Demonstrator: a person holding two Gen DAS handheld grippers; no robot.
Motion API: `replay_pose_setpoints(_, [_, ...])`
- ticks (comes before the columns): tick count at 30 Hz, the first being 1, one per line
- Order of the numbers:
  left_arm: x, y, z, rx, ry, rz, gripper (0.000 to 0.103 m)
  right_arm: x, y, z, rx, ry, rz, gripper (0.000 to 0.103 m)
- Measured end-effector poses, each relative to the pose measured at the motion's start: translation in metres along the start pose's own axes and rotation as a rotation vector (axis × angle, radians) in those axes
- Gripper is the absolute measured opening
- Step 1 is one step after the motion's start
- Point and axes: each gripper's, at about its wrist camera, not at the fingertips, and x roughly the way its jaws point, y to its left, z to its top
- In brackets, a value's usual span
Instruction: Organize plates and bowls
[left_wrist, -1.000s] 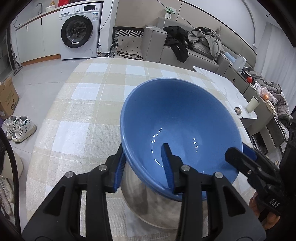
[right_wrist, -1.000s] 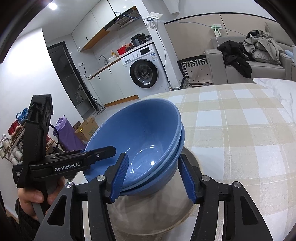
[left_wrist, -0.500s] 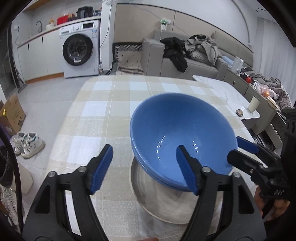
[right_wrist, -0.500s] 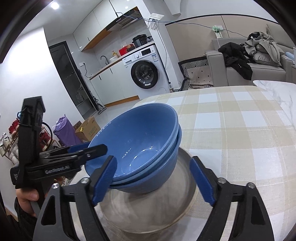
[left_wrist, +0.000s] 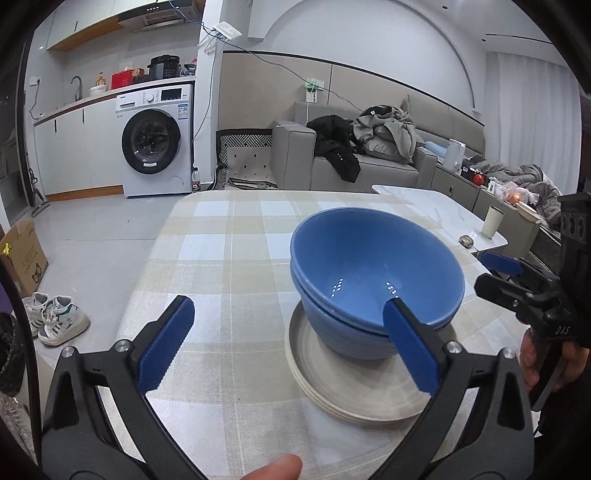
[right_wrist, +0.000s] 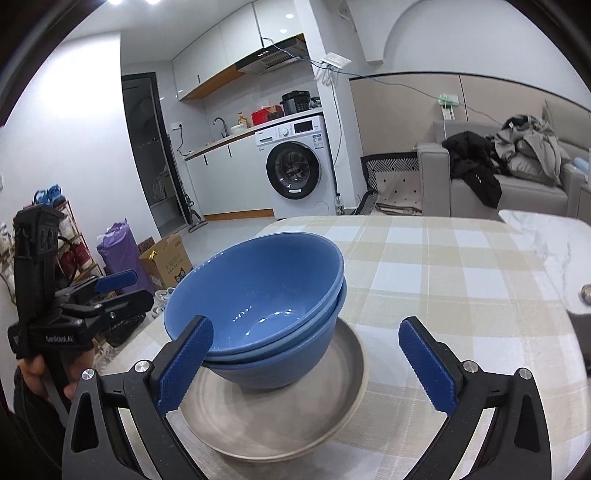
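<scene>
Two blue bowls (left_wrist: 373, 273) (right_wrist: 258, 295) sit nested on a stack of grey plates (left_wrist: 354, 395) (right_wrist: 277, 417) on the checked tablecloth (left_wrist: 221, 258). My left gripper (left_wrist: 288, 345) is pulled back from the bowls, its jaws opening wide. One pad (left_wrist: 410, 347) shows in front of the bowls' near side and the other stands over bare cloth; neither presses anything. My right gripper (right_wrist: 306, 365) is also opening, a pad on each side of the bowls' near wall without touching. Each gripper shows in the other's view, the right (left_wrist: 495, 277) and the left (right_wrist: 129, 290).
A white marble table (left_wrist: 436, 210) adjoins the far right with a cup (left_wrist: 493, 221) and a small object (left_wrist: 466, 240). White shoes (left_wrist: 55, 314) and a cardboard box (left_wrist: 22, 251) lie on the floor at left. A washing machine (left_wrist: 155, 144) and sofa (left_wrist: 369, 166) stand beyond.
Both grippers let go of the top bowl's rim and spread their jaws wide. The left gripper drew back from the stack. The bowl now rests nested in the lower one.
</scene>
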Motion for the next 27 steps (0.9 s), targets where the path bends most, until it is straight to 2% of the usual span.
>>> replay_pose_setpoints(9, [0.006, 0.001, -0.021, 0.012, -0.022, -0.043, 0.102, -0.010, 0.004, -0.015, -0.057, -0.027, -0.033, 0.103])
replay_pose_setpoints(18, [0.005, 0.003, -0.033, 0.035, -0.075, -0.074, 0.102, -0.025, 0.006, -0.029, -0.156, -0.057, -0.008, 0.103])
replay_pose_setpoints(27, [0.010, 0.007, -0.041, 0.023, -0.092, -0.083, 0.102, -0.031, 0.002, -0.042, -0.127, -0.094, 0.020, 0.103])
